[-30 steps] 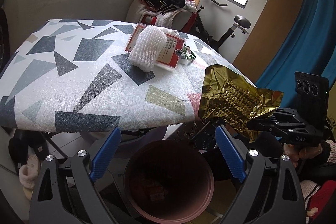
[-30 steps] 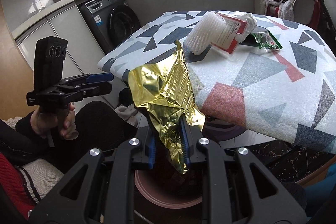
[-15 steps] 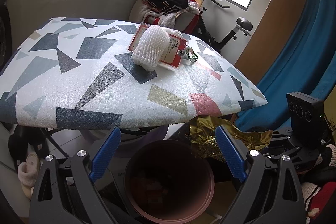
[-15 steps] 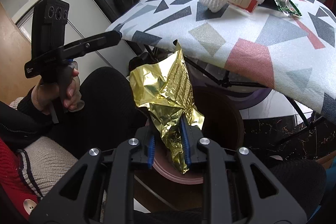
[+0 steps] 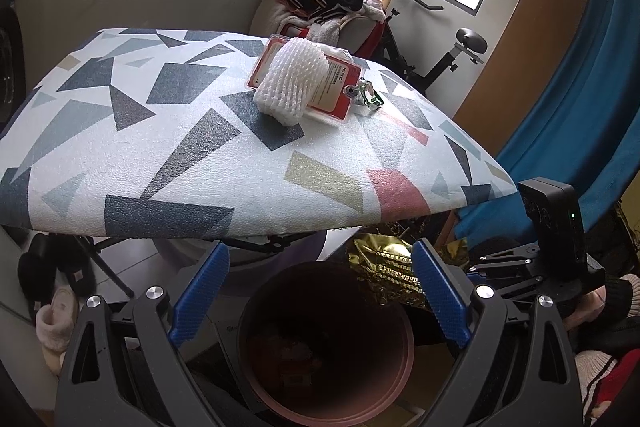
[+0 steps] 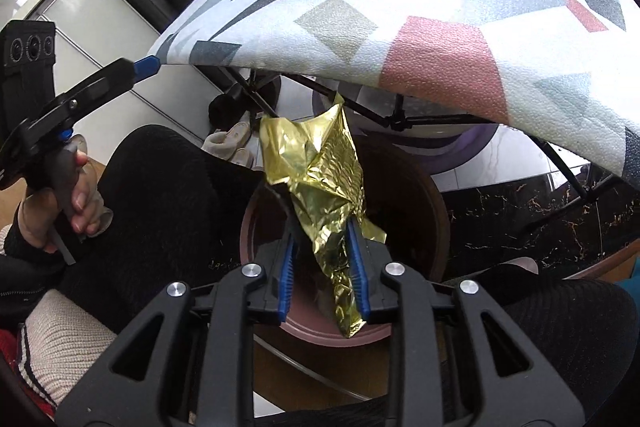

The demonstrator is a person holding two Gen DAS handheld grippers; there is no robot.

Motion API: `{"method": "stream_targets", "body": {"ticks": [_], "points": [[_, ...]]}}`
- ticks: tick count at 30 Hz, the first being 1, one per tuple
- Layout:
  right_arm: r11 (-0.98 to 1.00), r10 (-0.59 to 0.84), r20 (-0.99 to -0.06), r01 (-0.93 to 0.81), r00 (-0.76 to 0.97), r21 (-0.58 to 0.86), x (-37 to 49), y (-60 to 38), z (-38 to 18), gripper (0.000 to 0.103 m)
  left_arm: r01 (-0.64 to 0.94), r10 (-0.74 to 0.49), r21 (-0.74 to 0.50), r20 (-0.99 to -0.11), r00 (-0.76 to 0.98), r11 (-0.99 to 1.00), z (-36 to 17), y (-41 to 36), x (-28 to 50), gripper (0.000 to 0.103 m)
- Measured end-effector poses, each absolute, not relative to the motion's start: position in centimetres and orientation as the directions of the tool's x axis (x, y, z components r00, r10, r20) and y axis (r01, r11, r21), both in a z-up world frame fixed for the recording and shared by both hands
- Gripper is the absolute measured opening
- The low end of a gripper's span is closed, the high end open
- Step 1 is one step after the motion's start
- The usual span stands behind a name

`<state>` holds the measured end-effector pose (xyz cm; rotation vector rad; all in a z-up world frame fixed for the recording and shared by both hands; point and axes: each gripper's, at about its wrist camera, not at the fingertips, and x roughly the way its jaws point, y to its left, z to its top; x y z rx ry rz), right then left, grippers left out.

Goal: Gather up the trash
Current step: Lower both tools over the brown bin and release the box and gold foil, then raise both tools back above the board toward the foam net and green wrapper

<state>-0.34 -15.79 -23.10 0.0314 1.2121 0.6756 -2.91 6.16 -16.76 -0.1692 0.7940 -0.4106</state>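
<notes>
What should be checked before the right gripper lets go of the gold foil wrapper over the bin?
1. Grip: right gripper shut on the gold foil wrapper: ok.
2. Position: wrapper hangs over the mouth of the pink bin, its lower tip near the near rim: ok, though the tip may catch the rim.
3. Bin room: some trash at the bottom, space above it: ok.
4. Left gripper open, empty, held wide of the wrapper: ok.
5. Table edge above and behind the wrapper, not touching it: ok.
6. Left to collect: white foam net, red package, green wrapper on the table: not ok.
</notes>
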Motion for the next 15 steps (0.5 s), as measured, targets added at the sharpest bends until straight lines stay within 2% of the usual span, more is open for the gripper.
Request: {"method": "stream_targets", "body": {"ticks": [2, 4, 7, 10, 15], "points": [[0.821, 0.483, -0.856, -0.436, 0.184, 0.370, 0.1, -16.0, -23.6, 0.043, 0.292, -0.406, -0.282, -0.668, 0.624, 0.914, -16.9, 5.9, -2.8, 0.092], [0.834, 0.471, -0.861, -0.415, 0.193, 0.363, 0.3, -16.3, -23.8, 0.062, 0.293, -0.401, -0.275, -0.673, 0.621, 0.916, -17.1, 5.7, -2.8, 0.093], [0.856, 0.440, -0.873, -0.393, 0.211, 0.337, 0.4, -16.7, -23.9, 0.081, 0.288, -0.398, -0.276, -0.678, 0.618, 0.917, -17.3, 5.7, -2.6, 0.093], [0.875, 0.412, -0.881, -0.372, 0.232, 0.311, 0.5, -17.1, -24.0, 0.091, 0.278, -0.394, -0.280, -0.687, 0.611, 0.919, -17.5, 5.8, -2.4, 0.094], [0.889, 0.393, -0.878, -0.357, 0.273, 0.287, 0.5, -17.5, -23.5, 0.095, 0.272, -0.387, -0.277, -0.694, 0.607, 0.922, -17.7, 5.8, -2.3, 0.094]]}}
